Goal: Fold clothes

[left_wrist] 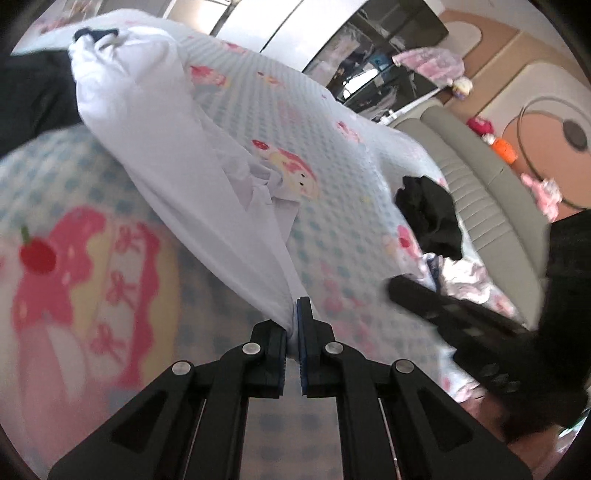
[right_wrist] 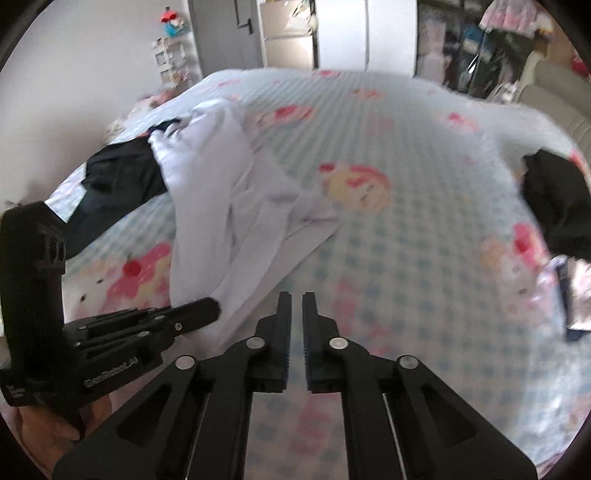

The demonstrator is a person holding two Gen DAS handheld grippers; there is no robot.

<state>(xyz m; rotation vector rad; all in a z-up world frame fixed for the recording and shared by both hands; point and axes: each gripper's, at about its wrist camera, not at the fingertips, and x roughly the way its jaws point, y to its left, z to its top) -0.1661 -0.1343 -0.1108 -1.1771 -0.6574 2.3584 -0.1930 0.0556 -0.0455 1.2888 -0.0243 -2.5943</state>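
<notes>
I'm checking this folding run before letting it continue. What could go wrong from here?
1. The left gripper pinches only a bunched corner of the white cotton garment, so it may slip out.
2. The right gripper holds nothing, so the garment may drag crumpled across the patterned bedsheet.
3. Its far end touches the flat black garment, which might get pulled along.

A bedroom with a wide bed in soft daylight

The pale blue checked bedspread with pink cartoon prints covers the bed; a grey ribbed padded headboard runs along one side under a peach and cream panelled wall; beyond the foot stand a grey door with a dark handle, tall white wardrobe doors and a dark open shelf of clutter; a plain white wall lies left.
</notes>
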